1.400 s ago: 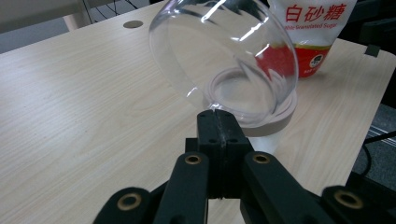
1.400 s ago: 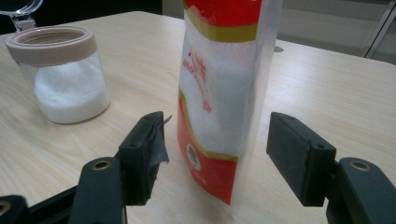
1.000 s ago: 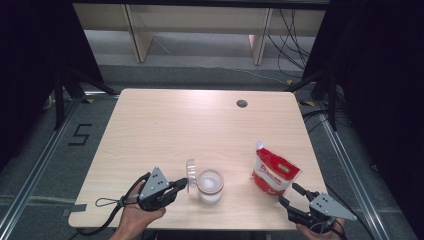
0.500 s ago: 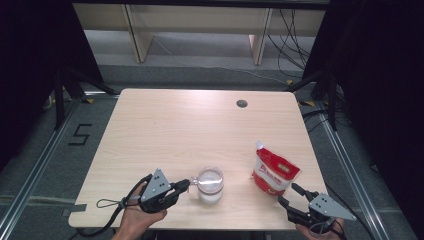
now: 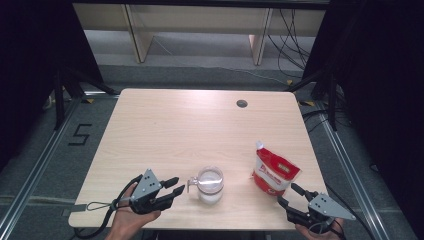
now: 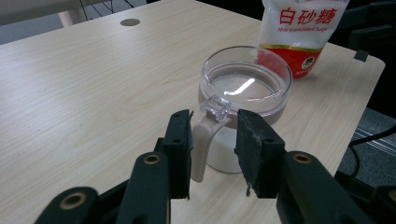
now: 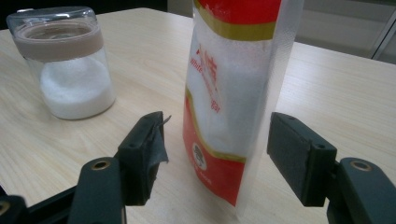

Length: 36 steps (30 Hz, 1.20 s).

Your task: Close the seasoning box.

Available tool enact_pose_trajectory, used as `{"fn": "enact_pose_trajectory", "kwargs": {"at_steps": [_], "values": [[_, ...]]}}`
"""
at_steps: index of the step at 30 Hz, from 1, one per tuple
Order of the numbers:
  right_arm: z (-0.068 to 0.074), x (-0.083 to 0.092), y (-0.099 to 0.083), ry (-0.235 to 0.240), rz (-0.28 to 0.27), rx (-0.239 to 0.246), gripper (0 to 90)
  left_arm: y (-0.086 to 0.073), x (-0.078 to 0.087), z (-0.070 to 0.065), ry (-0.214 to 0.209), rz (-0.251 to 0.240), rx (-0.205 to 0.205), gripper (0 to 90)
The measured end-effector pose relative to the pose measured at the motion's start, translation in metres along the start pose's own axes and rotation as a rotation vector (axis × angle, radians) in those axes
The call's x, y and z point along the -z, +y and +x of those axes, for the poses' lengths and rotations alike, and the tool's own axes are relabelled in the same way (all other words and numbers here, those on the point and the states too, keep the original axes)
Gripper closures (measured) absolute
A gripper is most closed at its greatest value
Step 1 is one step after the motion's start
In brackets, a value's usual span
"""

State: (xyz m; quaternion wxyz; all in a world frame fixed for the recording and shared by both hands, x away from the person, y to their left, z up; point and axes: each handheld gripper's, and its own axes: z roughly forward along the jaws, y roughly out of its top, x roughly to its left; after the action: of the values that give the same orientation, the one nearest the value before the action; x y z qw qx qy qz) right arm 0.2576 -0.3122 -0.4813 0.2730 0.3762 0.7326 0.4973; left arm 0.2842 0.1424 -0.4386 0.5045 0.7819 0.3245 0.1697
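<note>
A glass jar (image 5: 209, 184) of white sugar stands near the table's front edge, its clear lid (image 6: 245, 86) lying flat on the rim. My left gripper (image 5: 177, 185) is just left of it. Its jaws have just been opening and now stand apart on either side of the jar's beige handle (image 6: 204, 144) without pressing on it. The clear lid tab (image 6: 215, 107) sits between the jaw tips. A red and white sugar bag (image 5: 272, 172) stands upright at the right. My right gripper (image 5: 287, 194) is open, with its jaws astride the bag's lower edge (image 7: 224, 140) and a gap on each side.
The light wood table (image 5: 200, 125) has a round cable hole (image 5: 242, 103) near its far edge. The table's front edge runs just under both hands. Beyond the table are shelf legs and cables on a grey floor.
The jar's lid stood upright a second ago and now lies flat on the jar. The left gripper's jaws have spread apart. The right gripper and the bag have not moved.
</note>
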Motion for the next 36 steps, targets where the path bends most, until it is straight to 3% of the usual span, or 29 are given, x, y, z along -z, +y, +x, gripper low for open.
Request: {"fn": "enact_pose_trajectory", "kwargs": {"at_steps": [6,7,8,10,14,19,20,23,27,29,31,32,33,34,36], "values": [[0.001,0.0,0.0,0.006,0.004,-0.012,37.1,-0.003,0.002,0.002,0.001,0.008,0.014,59.4],[0.0,0.0,0.0,0.002,-0.002,0.003,36.9,-0.004,0.003,0.003,-0.002,0.012,0.011,57.5],[0.001,0.0,0.0,0.007,0.001,-0.014,36.6,-0.005,0.003,0.004,0.002,0.02,0.028,52.0],[0.0,0.0,0.0,0.001,-0.004,-0.005,36.6,-0.007,0.003,0.005,-0.004,0.016,0.036,51.4],[0.001,0.0,0.001,-0.001,-0.012,-0.007,34.9,-0.011,0.006,0.008,0.016,0.028,0.047,46.1],[0.0,0.0,0.001,-0.014,-0.026,0.01,33.9,-0.011,0.01,0.008,0.02,0.031,0.042,42.8],[0.002,0.0,0.001,0.005,-0.009,-0.02,32.8,-0.013,0.011,0.008,0.018,0.045,0.03,39.2],[0.002,0.0,0.001,0.01,-0.008,-0.02,31.8,-0.014,0.01,0.007,0.018,0.057,0.038,35.8],[0.001,0.0,0.001,-0.014,-0.01,-0.032,26.2,-0.02,0.009,0.009,0.009,0.066,0.047,28.8],[0.001,0.0,0.001,-0.019,-0.009,-0.052,22.3,-0.023,0.01,0.011,0.017,0.086,0.045,23.8],[0.0,0.0,0.001,-0.027,-0.008,-0.042,20.8,-0.025,0.011,0.009,0.029,0.086,0.057,19.2],[0.0,-0.001,0.0,-0.031,-0.015,-0.039,19.9,-0.026,0.011,0.009,0.025,0.084,0.057,18.4],[0.002,0.001,0.0,-0.036,0.004,-0.07,19.1,-0.027,0.012,0.009,0.029,0.087,0.055,18.5],[0.0,0.001,0.0,-0.035,0.001,-0.038,18.6,-0.029,0.014,0.009,0.024,0.091,0.05,18.2],[0.001,0.002,0.0,-0.044,0.003,-0.049,18.2,-0.03,0.014,0.009,0.021,0.09,0.052,17.8]]}}
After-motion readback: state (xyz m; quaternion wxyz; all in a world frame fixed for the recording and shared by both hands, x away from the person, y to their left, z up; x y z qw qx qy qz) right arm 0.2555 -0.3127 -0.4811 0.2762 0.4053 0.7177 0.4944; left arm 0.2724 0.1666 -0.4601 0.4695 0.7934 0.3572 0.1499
